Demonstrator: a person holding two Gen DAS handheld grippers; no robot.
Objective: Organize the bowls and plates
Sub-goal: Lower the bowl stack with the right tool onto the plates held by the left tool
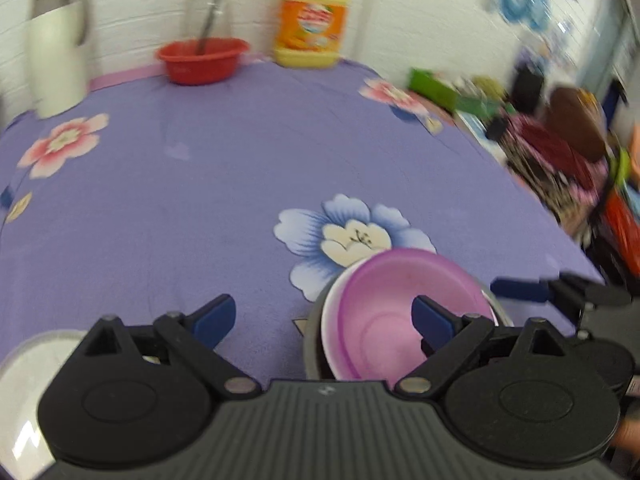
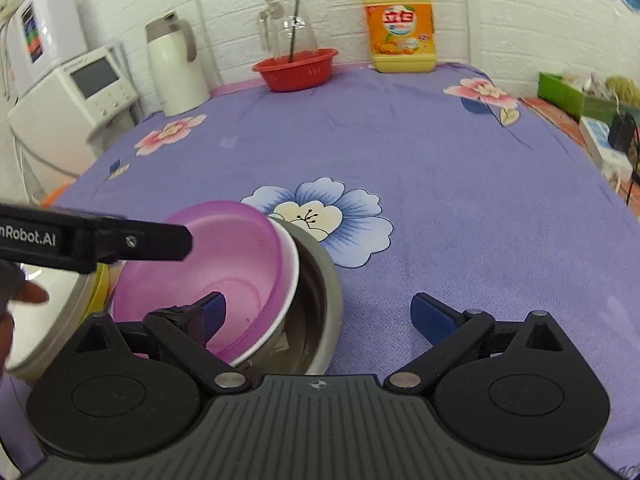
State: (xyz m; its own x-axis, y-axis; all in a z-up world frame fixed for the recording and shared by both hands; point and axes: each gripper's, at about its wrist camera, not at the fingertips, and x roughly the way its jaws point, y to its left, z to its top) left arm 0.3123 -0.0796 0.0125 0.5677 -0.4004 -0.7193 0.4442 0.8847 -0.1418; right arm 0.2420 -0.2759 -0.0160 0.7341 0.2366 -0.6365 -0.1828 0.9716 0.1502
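Both the left gripper (image 1: pixel 324 320) and right gripper (image 2: pixel 318 314) hover level, jaws spread, flanking the tilted pink bowl (image 2: pixel 236 264).

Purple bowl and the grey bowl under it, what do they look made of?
The purple bowl looks like plastic: translucent, soft sheen, with a white rim or second white bowl just beneath. The grey bowl holding it looks like brushed stainless steel: dull metallic grey with a reflective inner wall. Both grippers stand open, holding nothing.

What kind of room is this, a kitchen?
Probably a home kitchen or dining corner: a detergent jug, a white thermos and a red basin stand on a table with a purple flowered cloth.
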